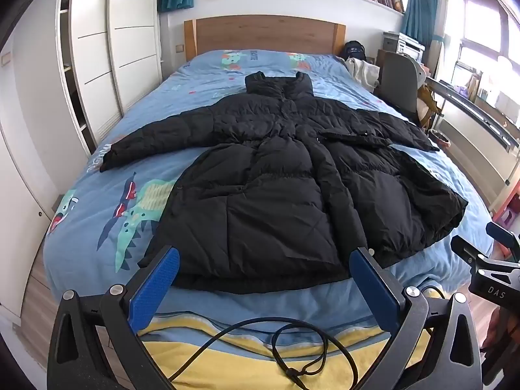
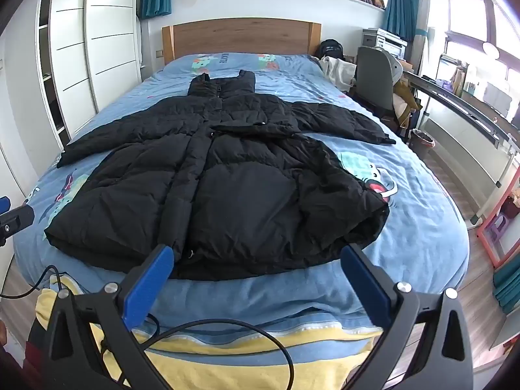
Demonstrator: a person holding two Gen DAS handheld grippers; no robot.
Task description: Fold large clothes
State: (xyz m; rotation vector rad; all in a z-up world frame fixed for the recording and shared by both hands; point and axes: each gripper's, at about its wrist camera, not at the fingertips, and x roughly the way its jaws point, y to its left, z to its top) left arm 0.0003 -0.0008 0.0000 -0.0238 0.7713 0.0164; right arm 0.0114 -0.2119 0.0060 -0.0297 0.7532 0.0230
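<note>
Black puffer coat (image 1: 276, 175) spread flat, hem near bed (image 1: 81, 253) foot edge, both grippers' jaws released, holding nothing

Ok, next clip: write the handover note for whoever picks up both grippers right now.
Left gripper: open, empty, held at the foot of the bed.
Right gripper: open, empty, also at the foot end.
Black puffer coat: spread flat on the bed, collar toward the headboard, both sleeves out to the sides, hem nearest the grippers.
Done: coat laid out; no fold visible yet.
Left: all folding, probably sleeves in first, then hem up.
</note>
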